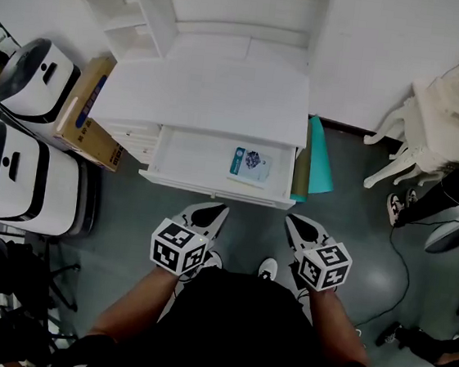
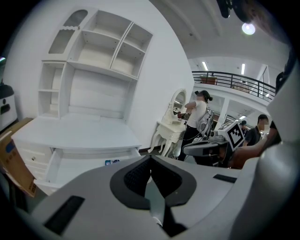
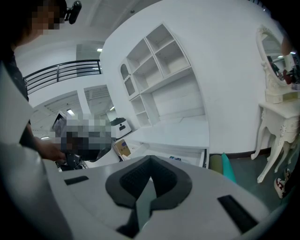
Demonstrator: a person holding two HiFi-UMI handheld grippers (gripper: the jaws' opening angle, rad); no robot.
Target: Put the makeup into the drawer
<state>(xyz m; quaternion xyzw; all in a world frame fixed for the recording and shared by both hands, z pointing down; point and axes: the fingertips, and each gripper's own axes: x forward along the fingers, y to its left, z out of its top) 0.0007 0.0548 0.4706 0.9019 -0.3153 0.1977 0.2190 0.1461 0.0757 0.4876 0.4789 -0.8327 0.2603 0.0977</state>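
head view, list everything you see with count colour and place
white desk with shelf hutch: one, white, against the wall, centre
open desk drawer: one, white, pulled out toward the person
flat blue-and-white makeup packet: one, inside drawer, right side
brown cardboard box: one, left of desk
white-and-black machines: two, far left
teal mat-like roll: one, right of desk
ornate white dressing table: one, far right
left tool: one, grey-black, shut, empty, below drawer
right tool: one, same, shut, empty

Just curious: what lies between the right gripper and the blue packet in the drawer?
Head view: only grey floor and the drawer's front edge separate the right gripper from the blue packet.
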